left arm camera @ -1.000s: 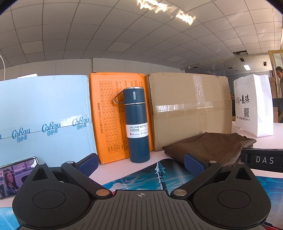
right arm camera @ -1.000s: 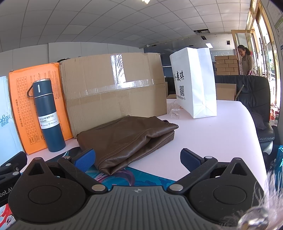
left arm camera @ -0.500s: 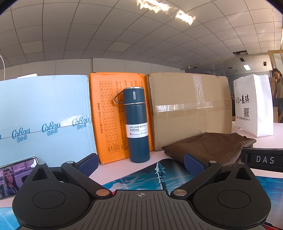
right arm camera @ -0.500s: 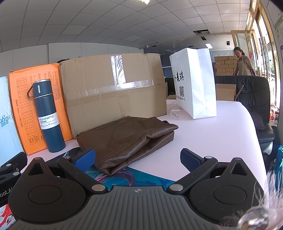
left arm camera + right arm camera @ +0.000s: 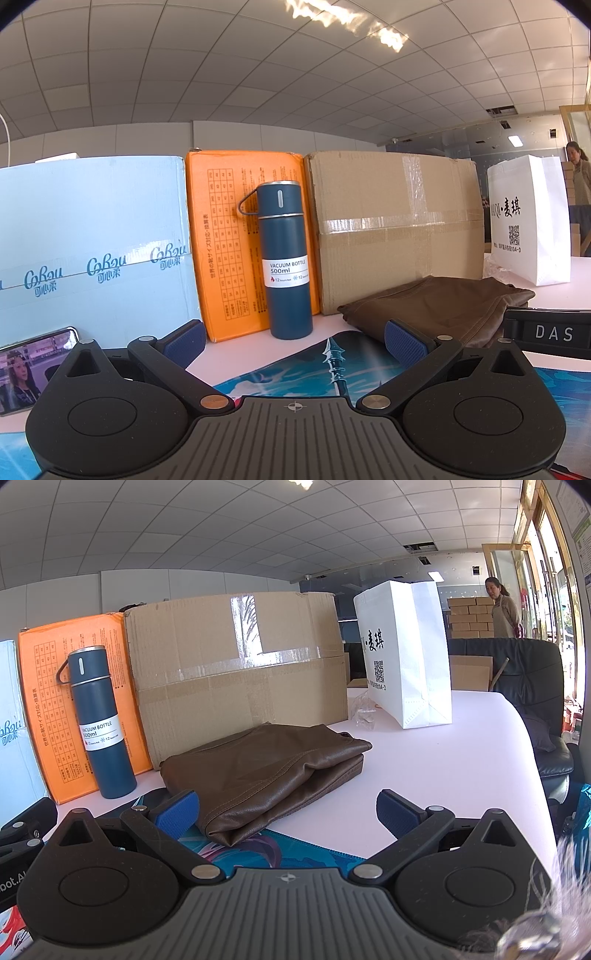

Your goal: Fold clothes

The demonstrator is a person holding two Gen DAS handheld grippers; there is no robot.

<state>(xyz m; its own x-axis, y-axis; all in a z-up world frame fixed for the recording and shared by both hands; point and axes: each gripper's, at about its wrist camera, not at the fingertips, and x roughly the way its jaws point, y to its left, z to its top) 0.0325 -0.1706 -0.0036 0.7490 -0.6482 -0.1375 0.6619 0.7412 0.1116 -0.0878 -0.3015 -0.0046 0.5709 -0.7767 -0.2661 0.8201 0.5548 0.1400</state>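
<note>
Grippers (image 5: pixel 295 341) (image 5: pixel 288 810) agape before folded garment (image 5: pixel 266 771)

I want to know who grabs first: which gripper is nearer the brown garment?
Right. The brown garment lies just ahead of the right gripper, open around its near edge; the left gripper sits off to its left.

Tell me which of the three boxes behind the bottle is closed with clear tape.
The brown cardboard box, the one behind the folded brown garment. Shiny clear tape crosses its front; the orange box shows none, and the light blue box has printed tape.
</note>
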